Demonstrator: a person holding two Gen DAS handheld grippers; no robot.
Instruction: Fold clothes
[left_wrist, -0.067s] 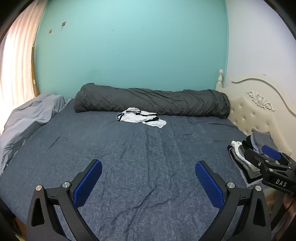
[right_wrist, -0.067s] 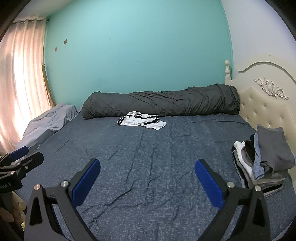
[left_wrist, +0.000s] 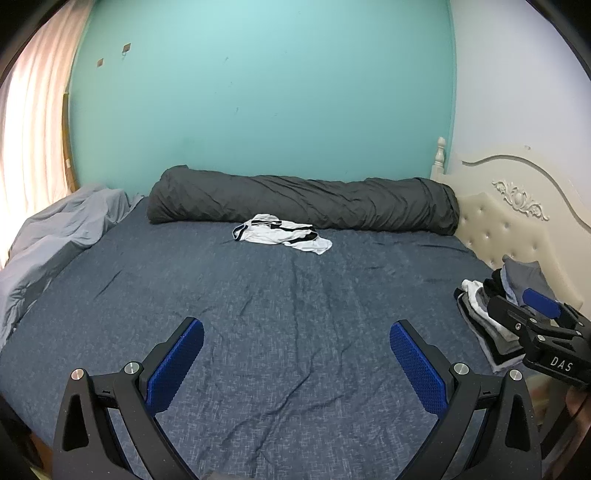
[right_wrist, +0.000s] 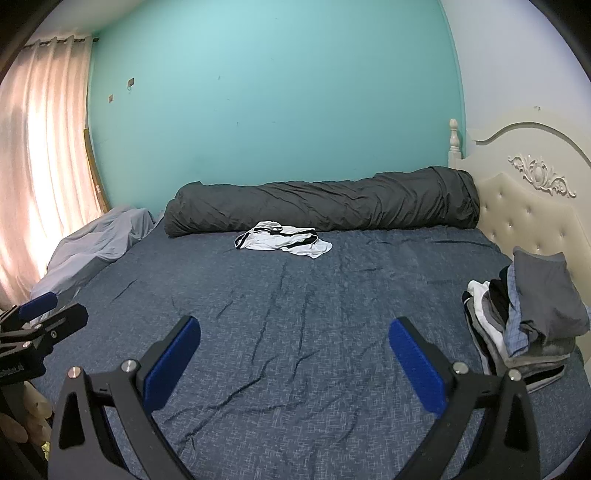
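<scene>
Garment: a white garment with black trim (left_wrist: 282, 238) lies crumpled on the far half of the bed (left_wrist: 295, 350), just in front of the rolled dark duvet (left_wrist: 303, 199), well apart from both your grippers.
Stack: folded clothes (right_wrist: 524, 325) sit piled at the bed's right edge by the headboard (right_wrist: 524, 210), the top grey piece slumped.
Left gripper (left_wrist: 295, 365): your jaws stand wide apart, holding nothing.
Right gripper (right_wrist: 293, 363): likewise spread, empty.
Risk, grasp: bunched layers may make you pinch two thicknesses or the sheet beneath.
Risk, stack: your right gripper hangs near the pile; a careless swing could topple it.
Risk, reach: dragging the garment may rumple it further.
</scene>
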